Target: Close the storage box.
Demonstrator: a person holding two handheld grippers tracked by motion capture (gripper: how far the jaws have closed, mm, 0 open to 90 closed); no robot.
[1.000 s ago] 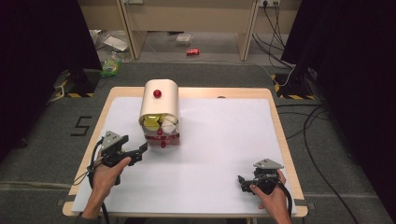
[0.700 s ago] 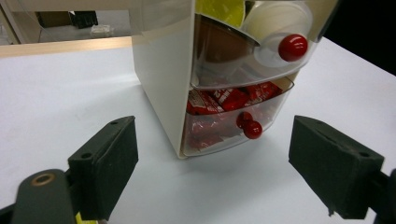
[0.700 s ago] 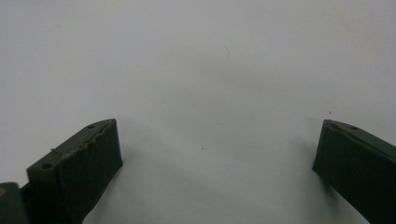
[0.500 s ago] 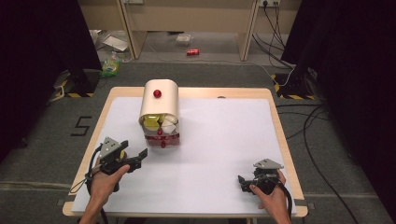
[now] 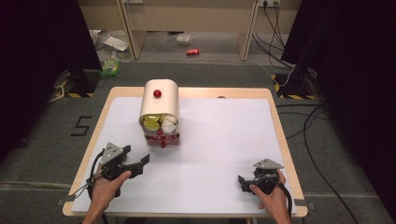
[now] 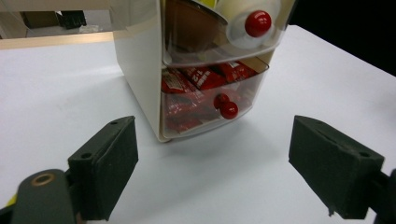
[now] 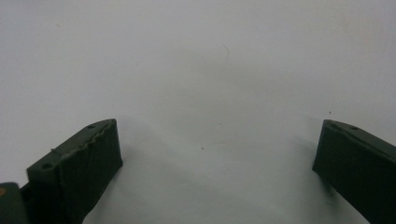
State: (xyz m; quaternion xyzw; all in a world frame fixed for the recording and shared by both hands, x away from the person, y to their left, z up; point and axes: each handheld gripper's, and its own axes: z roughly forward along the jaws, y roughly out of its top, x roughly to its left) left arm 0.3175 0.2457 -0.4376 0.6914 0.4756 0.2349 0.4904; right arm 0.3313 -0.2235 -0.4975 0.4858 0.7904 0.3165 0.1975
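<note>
L gripper (image 5: 140, 162) has backed off toward me over the last sec; it was up close to the drawer unit (image 5: 160, 113), now well short of it, nearer the front-left of the table (image 5: 224, 140). Jaws wide apart, nothing in them. L gripper view: it's aimed square at the unit's bottom drawer (image 6: 208, 102), clear front, red packets (image 6: 196, 79) inside, red knob (image 6: 229, 110) centred btwn my jaws. Upper drawer (image 6: 219, 32) w/ its own red knob (image 6: 258, 23) above it. Both drawers look shut, or near enough. My read: retreat = lining up, not quitting; next is drive fwd and pinch the lower knob. R gripper (image 5: 246, 179) parked front-right, hasn't moved, jaws apart, bare white tabletop ahead.
</note>
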